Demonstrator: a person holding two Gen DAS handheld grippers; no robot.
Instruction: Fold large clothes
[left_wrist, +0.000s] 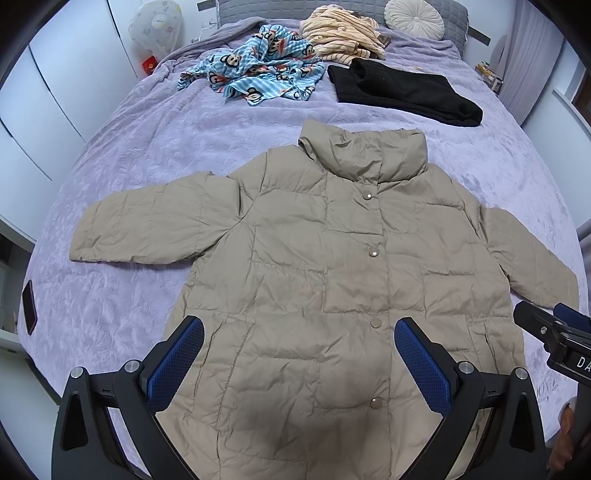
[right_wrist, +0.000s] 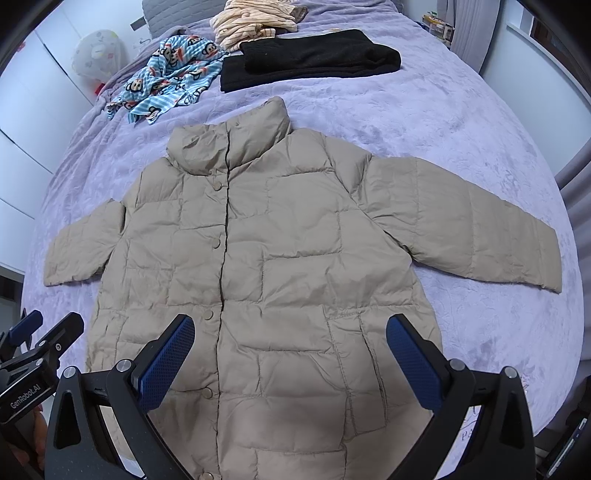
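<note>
Nearest us, both tools hang over the hem end of the garment. The left gripper has its jaws spread wide with nothing between them; the right gripper is the same — spread and empty.

The beige puffer jacket lies flat, front up and snapped shut, on the lilac bedspread. Its long axis runs straight away from us, hem near, collar far. Sleeves stick out sideways: left sleeve nearer our left tool, right sleeve nearer our right.

We judge no fold has been made yet; a sleeve-in fold would suit each tool on its own side.

Farther up the bed: a black folded garment, a blue monkey-print cloth, a cream striped pile.
</note>
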